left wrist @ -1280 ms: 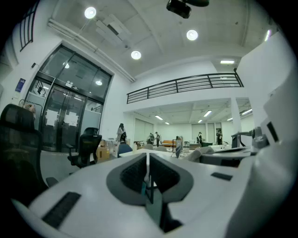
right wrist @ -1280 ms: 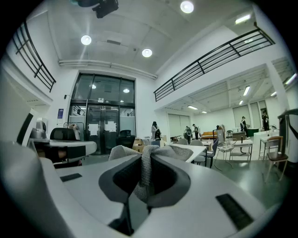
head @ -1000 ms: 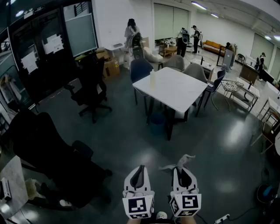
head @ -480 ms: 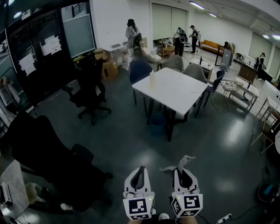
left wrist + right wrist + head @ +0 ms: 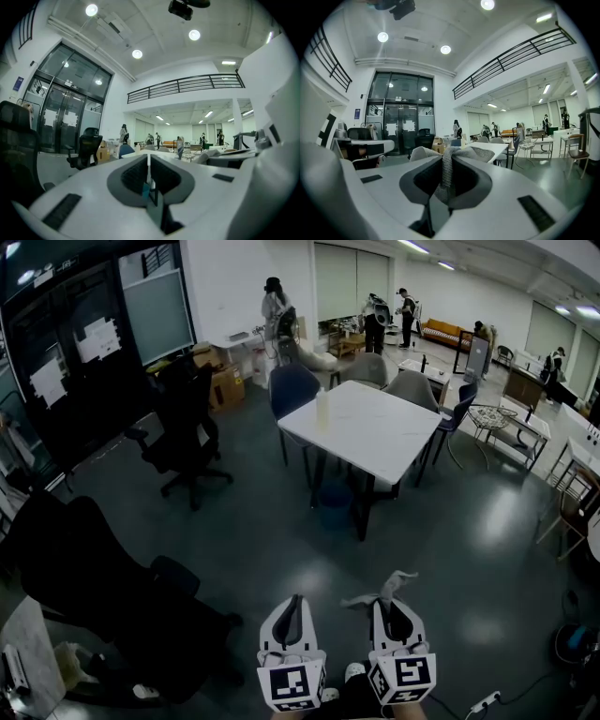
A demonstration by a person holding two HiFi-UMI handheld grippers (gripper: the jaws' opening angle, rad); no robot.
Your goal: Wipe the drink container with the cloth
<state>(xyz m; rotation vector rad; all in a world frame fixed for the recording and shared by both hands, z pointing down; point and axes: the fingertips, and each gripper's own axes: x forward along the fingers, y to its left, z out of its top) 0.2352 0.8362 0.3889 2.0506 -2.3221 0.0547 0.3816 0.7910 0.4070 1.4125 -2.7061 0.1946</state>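
Well ahead across dark floor: white square-topped counter (image 5: 375, 432) w/ dark legs, far from both hands. Low in head view, left hand-held gripper (image 5: 296, 604) clenched on nothing, pointing approx. level. Beside it, right hand-held gripper (image 5: 391, 601) clamped on grey knit cloth (image 5: 382, 589), loose ends flopping past tips. At counter's left edge, pale tall drink container (image 5: 322, 409), upright, long axis vertical, approx. in line w/ left gripper, a bit left of right one. Prob. neither hand nearer; approach needed before any wipe.
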